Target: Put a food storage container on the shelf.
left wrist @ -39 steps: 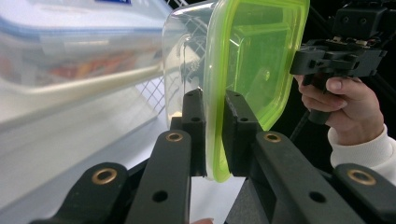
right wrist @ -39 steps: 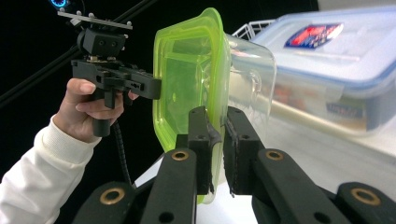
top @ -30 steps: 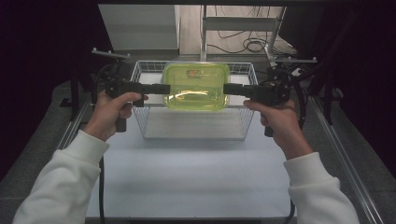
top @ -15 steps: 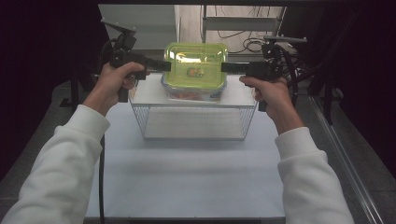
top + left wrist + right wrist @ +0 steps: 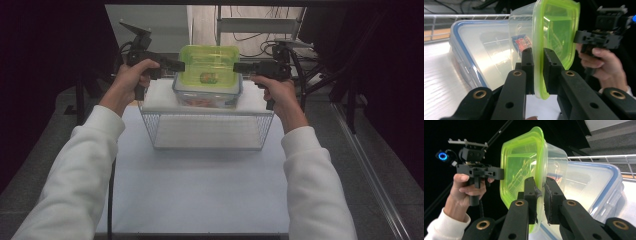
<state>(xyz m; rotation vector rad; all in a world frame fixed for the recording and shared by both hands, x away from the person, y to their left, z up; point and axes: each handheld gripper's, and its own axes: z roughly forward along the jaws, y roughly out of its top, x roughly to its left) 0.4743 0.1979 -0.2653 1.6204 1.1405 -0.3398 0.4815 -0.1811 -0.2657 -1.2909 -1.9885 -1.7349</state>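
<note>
Gripping the lime-green lid's left rim, your left gripper (image 5: 176, 65) has its black fingers (image 5: 527, 65) clamped on the thin translucent plastic edge, as the left gripper view shows. Between your two grippers the container (image 5: 208, 80) hangs level: a clear, rounded-rectangle plastic tub under a glossy green lid (image 5: 208, 64), with something orange and red showing through its wall. It sits above and just behind the far edge of the wire basket (image 5: 207, 131), whose thin white metal grid stands on the pale, matte table (image 5: 200, 195). Directly under the container, a larger frosted box with a blue-trimmed lid (image 5: 469, 50) lies flat; whether the two touch you cannot tell from these views. On the container's right rim, your right gripper (image 5: 239, 66) pinches the green lid edge too, its padded fingers (image 5: 531, 195) clenched on either face of the rim in the right gripper view. White knit sleeves cover both your forearms.
</note>
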